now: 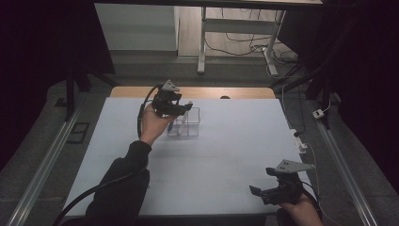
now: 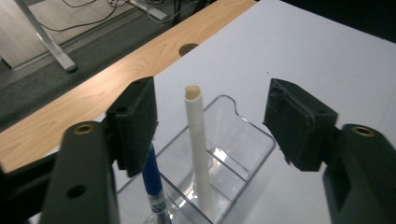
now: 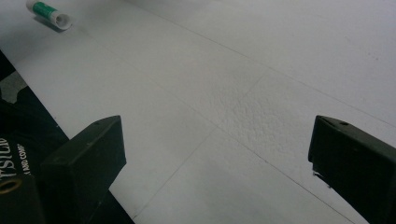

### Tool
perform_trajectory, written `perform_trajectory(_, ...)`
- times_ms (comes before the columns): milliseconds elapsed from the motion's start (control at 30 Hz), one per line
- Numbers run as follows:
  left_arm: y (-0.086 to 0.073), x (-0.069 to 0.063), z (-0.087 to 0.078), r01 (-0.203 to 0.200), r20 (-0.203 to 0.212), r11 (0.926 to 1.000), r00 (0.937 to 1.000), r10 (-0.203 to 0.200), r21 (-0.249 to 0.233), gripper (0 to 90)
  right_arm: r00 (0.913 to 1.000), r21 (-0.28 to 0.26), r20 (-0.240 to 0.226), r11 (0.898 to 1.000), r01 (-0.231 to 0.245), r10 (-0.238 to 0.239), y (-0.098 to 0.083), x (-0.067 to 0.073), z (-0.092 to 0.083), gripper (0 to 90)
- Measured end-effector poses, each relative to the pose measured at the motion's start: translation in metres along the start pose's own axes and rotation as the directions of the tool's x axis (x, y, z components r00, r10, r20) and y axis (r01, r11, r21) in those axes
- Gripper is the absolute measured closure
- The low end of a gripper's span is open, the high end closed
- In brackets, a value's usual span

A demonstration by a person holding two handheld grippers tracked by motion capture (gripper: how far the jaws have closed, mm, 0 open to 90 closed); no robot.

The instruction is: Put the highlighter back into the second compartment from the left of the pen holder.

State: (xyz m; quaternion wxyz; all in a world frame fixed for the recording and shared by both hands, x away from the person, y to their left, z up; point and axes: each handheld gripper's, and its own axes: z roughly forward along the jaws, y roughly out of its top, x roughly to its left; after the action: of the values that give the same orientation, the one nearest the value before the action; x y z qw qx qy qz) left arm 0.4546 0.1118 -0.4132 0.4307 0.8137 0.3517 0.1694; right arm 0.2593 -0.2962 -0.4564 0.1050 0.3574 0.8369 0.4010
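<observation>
A clear plastic organizer (image 1: pixel 193 127) with divided compartments stands on the white table (image 1: pixel 226 141) toward the back left. A white pen (image 2: pixel 196 140) stands upright in it, and a blue pen (image 2: pixel 154 182) leans in a neighbouring compartment. My left gripper (image 2: pixel 217 119) hovers over the organizer (image 2: pixel 243 140), open, its jaws on either side of the white pen's top without touching it. The left gripper (image 1: pixel 181 111) is held in a hand with a dark sleeve. Near the table's front right corner my right gripper (image 1: pixel 264 189) is held low and open, with nothing between its jaws (image 3: pixel 215 154).
A green-and-white tube (image 3: pixel 49 14) lies on the white surface far ahead of the right gripper. A black box with lettering (image 3: pixel 14 177) sits by its left jaw. A wooden strip with a round hole (image 2: pixel 188 48) borders the table's far edge. Desk legs and cables lie on the floor beyond.
</observation>
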Motion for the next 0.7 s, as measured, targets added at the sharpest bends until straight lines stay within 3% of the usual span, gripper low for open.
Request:
perform_trajectory(367, -0.015, 0.000, -0.011, 0.045, 0.029, 0.9966, 0.9985, -0.047, 0.069, 17.0, 1.0000, 0.001, 0.002, 1.000, 0.001, -0.001, 0.000, 0.000, 0.000, 3.6)
perform_trajectory(700, -0.034, -0.002, -0.033, 0.042, 0.067, 0.9938, 0.9966, -0.049, 0.103, 3.5, 1.0000, 0.006, 0.005, 1.000, 0.002, -0.002, 0.000, 0.000, 0.001, 3.6)
